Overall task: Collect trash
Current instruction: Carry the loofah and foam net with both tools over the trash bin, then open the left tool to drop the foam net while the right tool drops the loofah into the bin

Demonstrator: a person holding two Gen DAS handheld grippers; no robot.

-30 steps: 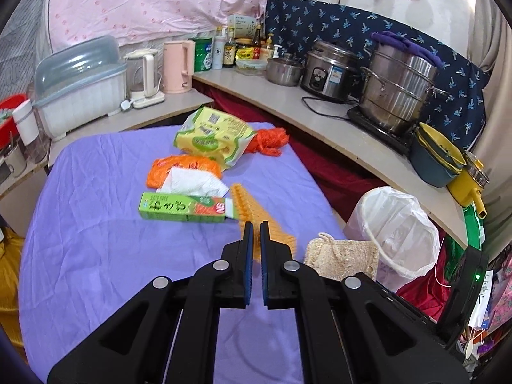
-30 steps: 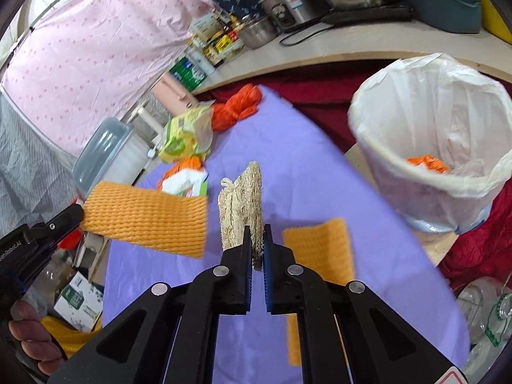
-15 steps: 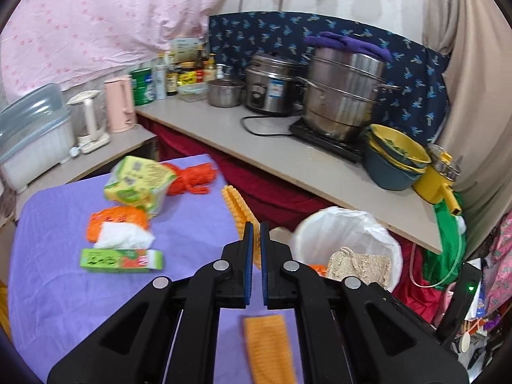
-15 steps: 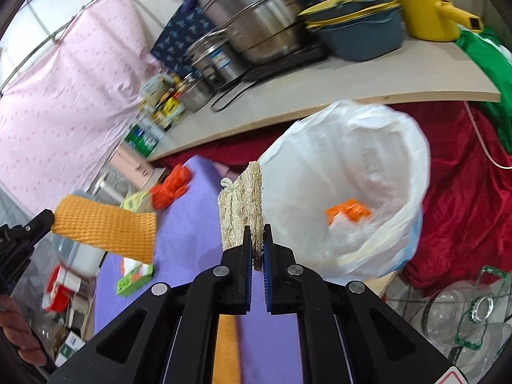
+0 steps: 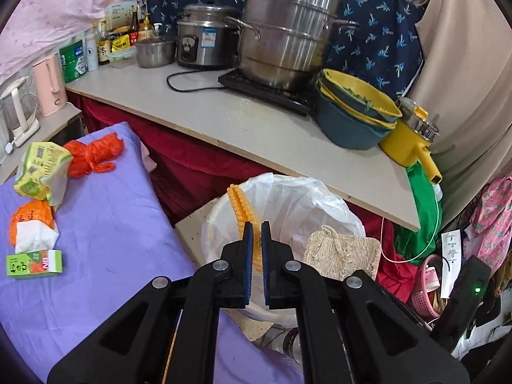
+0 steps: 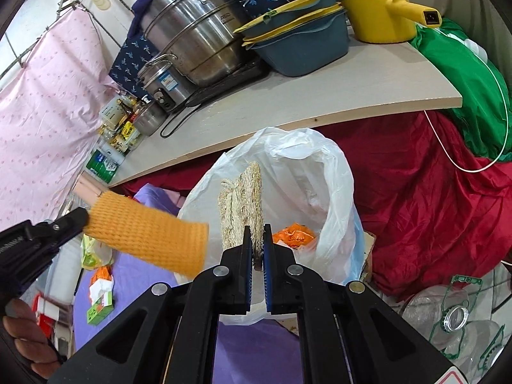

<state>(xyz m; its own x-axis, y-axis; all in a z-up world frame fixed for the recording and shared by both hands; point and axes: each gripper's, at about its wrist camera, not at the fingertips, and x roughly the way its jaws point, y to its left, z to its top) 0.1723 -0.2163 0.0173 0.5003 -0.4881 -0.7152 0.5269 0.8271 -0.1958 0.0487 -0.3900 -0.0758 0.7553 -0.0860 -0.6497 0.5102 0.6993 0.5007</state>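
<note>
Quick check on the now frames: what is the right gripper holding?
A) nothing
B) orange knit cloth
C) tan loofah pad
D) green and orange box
C. In the right wrist view the right gripper is shut on the tan loofah pad, held up in front of the white-lined trash bin; the orange knit cloth is in the left gripper.

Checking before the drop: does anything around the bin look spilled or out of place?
Yes. Dark crumbs are scattered on the board beside the white-lined bin, and a clear bottle lies on its side at the bin's foot.
</note>
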